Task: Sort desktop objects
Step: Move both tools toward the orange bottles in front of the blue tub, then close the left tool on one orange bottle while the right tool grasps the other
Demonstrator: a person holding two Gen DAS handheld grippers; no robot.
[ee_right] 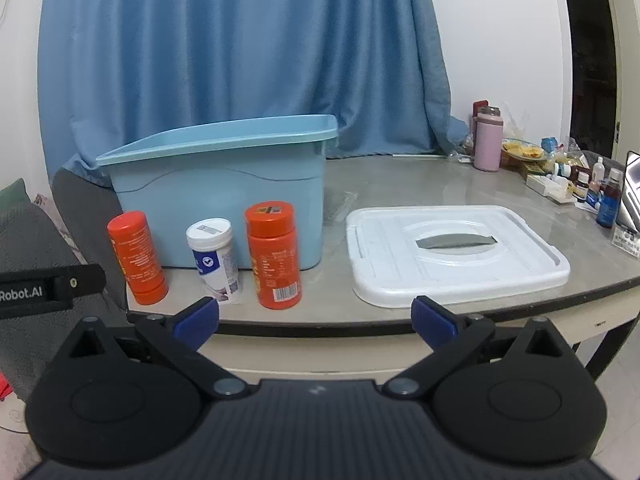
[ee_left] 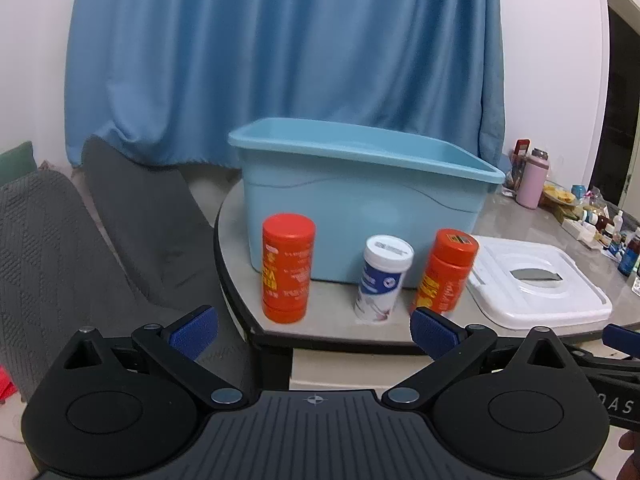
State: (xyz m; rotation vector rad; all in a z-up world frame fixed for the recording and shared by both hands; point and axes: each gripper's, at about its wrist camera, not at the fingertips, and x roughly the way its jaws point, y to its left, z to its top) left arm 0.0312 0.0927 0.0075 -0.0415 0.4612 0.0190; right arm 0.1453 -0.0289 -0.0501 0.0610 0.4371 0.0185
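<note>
— Blue curtain behind, grey table below; where are the bottles?

— Frame centre, before the blue bin: orange bottle, white bottle, second orange bottle. White lid lies right.

— Grippers?

— Left gripper and right gripper both spread, empty.

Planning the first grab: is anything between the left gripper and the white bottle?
Nothing visible. The left gripper is open, short of the table edge, and the white bottle stands straight ahead between two orange bottles.

Left tool wide open, right tool likewise (both empty)
</note>
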